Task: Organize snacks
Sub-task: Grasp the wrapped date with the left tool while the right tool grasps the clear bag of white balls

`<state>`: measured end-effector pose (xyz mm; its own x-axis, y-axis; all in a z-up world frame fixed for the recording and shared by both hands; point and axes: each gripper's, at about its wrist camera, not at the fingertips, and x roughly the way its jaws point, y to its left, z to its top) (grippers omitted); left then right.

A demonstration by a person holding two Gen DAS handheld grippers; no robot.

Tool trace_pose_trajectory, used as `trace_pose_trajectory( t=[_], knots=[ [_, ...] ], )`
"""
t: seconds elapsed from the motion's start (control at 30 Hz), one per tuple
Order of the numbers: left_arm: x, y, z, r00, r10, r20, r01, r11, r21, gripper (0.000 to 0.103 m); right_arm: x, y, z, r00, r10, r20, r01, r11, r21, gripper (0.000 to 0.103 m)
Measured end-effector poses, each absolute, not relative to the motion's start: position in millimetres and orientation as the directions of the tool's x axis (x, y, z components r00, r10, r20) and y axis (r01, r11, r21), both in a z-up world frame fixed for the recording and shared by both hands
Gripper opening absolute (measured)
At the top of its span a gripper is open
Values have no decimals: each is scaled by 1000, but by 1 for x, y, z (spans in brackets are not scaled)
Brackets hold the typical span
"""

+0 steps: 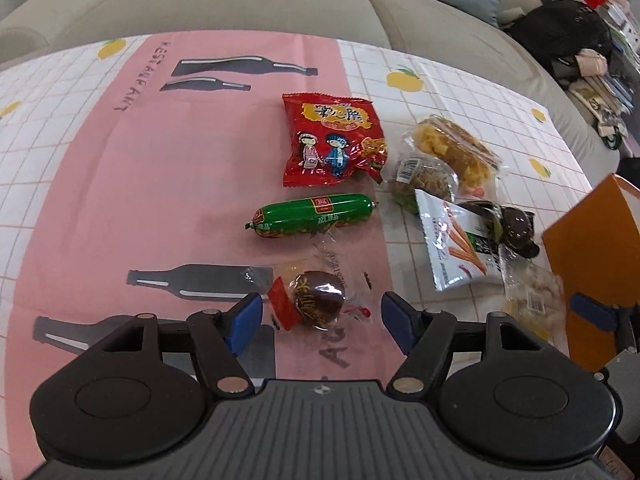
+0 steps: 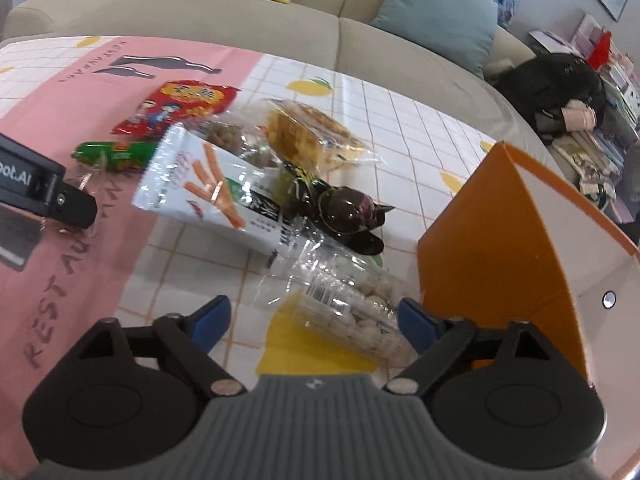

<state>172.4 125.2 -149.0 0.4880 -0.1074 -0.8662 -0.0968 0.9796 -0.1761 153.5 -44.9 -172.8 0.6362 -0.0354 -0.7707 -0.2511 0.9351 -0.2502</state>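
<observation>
My left hand-held gripper [image 1: 322,316] gapes around one brown candy [image 1: 318,300]; right hand-held gripper [image 2: 314,316] gapes around one nut bag [image 2: 360,312].

The right tool [image 2: 314,322] gapes around a clear nut bag [image 2: 356,312] on the desk [image 2: 400,128], beside an orange box [image 2: 492,240].

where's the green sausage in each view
Left wrist: green sausage lies centre frame on the pink cloth, just below the red snack bag.
Right wrist: far left, partly behind the white stick-snack pack.
Shared landmark: the orange box.
</observation>
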Motion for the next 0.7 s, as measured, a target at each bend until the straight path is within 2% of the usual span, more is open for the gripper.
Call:
trace_pose_trajectory(
  t=[0.17,0.23,0.3,0.43,0.53,0.6,0.7],
  knots=[
    [177,123,-154,496,-100,-862,-107,979,-175,80,164,-50,-181,624,-60,-779,-203,950,-236,94],
    [179,122,-154,499,-99,-861,-106,979,-174,77,165,-51,-182,622,-53,-781,-192,957,-217,93],
    [180,122,-155,498,-105,-861,-104,978,-180,70,165,-52,-182,623,-40,-781,-184,963,-196,88],
    [180,120,-155,502,-108,-858,-101,978,-182,66,162,-49,-181,635,-31,-772,-189,963,-194,77],
    [179,120,-155,501,-113,-858,-96,978,-184,61,156,-44,-179,653,-19,-757,-220,952,-214,56],
    [178,120,-154,495,-113,-862,-94,979,-182,55,150,-38,-176,671,-8,-742,-245,941,-232,33],
    [175,121,-151,484,-108,-868,-96,980,-176,50,143,-32,-174,681,-8,-732,-262,931,-254,21]
  ],
)
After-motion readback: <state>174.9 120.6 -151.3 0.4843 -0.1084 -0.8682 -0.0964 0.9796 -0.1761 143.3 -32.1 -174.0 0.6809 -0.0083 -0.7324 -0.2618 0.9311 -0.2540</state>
